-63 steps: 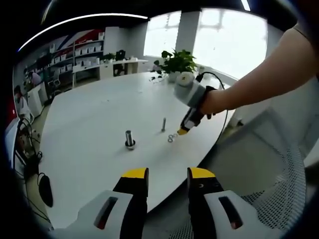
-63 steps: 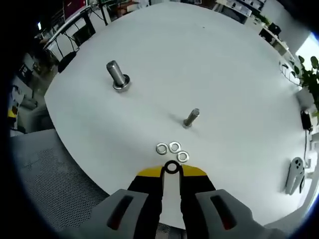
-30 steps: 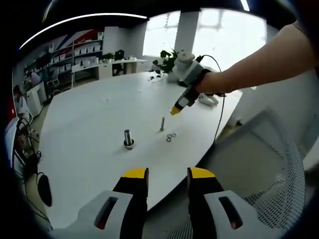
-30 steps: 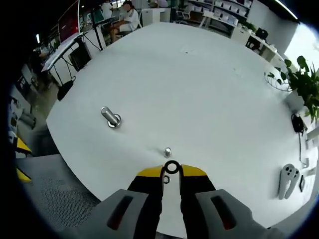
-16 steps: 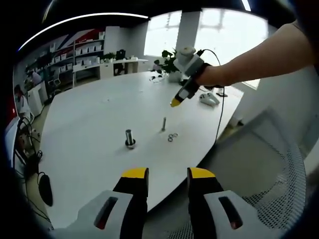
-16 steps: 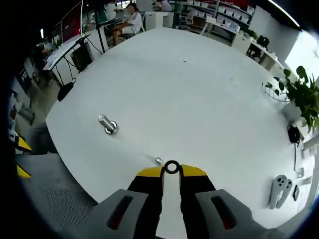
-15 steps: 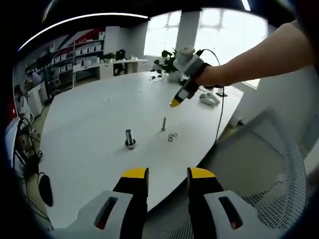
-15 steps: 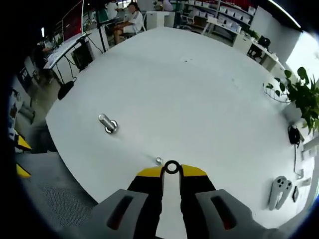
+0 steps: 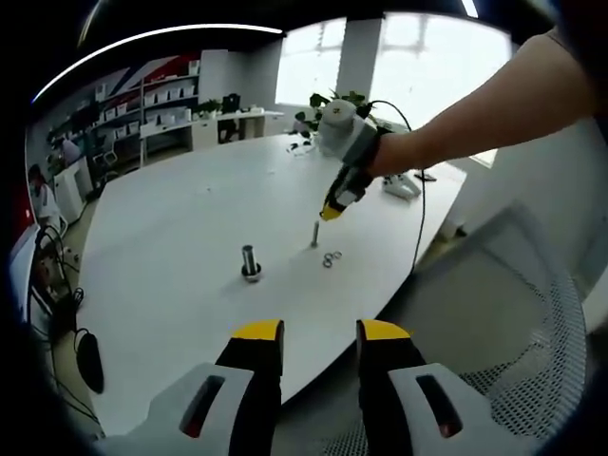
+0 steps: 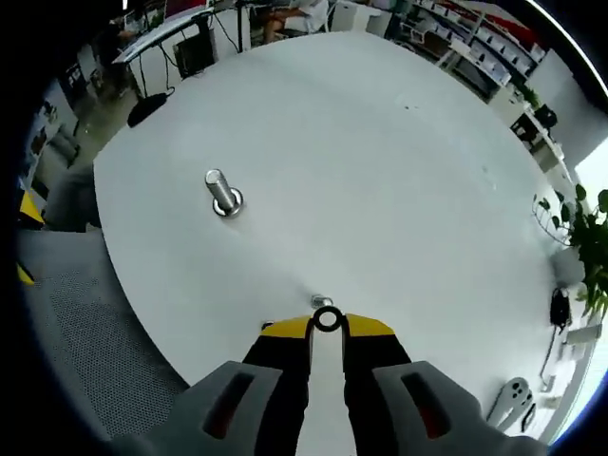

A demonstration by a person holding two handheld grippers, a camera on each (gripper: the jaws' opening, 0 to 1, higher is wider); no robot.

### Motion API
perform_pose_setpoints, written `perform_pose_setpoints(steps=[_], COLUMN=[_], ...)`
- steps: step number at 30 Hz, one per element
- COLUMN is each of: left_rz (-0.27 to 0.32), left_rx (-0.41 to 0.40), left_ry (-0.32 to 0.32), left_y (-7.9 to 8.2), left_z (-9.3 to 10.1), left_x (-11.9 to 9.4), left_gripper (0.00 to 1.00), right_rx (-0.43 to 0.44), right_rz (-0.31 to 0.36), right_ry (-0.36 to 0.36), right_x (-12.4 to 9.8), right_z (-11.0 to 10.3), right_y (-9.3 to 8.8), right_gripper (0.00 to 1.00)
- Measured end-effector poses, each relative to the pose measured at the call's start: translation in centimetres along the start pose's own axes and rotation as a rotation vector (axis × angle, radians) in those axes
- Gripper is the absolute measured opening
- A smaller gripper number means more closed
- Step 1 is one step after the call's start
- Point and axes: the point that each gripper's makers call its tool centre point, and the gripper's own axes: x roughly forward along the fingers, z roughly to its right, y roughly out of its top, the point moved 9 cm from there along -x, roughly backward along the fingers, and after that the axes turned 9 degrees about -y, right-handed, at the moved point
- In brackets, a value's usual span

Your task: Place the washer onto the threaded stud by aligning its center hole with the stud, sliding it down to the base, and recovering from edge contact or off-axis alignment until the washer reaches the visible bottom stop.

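In the left gripper view, we are finding the left gripper (image 9: pixel 320 347) with jaws spread and nothing between them, hanging off the edge of the white table (image 9: pixel 180 228). The right gripper (image 9: pixel 330 211) is hovering just above the threaded stud (image 9: pixel 314 234); spare washers (image 9: pixel 330 258) are lying beside it (a larger bolt (image 9: pixel 250 263) is standing apart).

In the right gripper view, we are seeing the right gripper (image 10: pixel 327 328) pinching the washer (image 10: pixel 327 319) directly over the stud (image 10: pixel 319 302).

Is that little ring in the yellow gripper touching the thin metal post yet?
Apart. The left gripper view shows the right gripper holding the washer above the thin stud, with a gap between them.
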Motion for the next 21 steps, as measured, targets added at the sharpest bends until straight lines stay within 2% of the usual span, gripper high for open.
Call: perform_pose_setpoints(steps=[7,13,21], left_rz=[-0.003,-0.005,-0.008], left_rx=[0.0,0.0,0.002], left_ry=[0.003,0.008,0.008], left_y=[0.0,-0.1,-0.1], left_z=[0.0,-0.1,0.0], left_x=[0.0,0.0,0.1], left_gripper=[0.28,0.28,0.28], right_rx=[-0.033,-0.02,-0.02], right_rz=[-0.002,-0.024,-0.015], right_ry=[0.007,0.011,0.002], right_x=[0.8,1.5,1.7], right_z=[-0.1,-0.2,0.2], right_y=[0.3,0.0,0.1], right_gripper=[0.14,0.14,0.14])
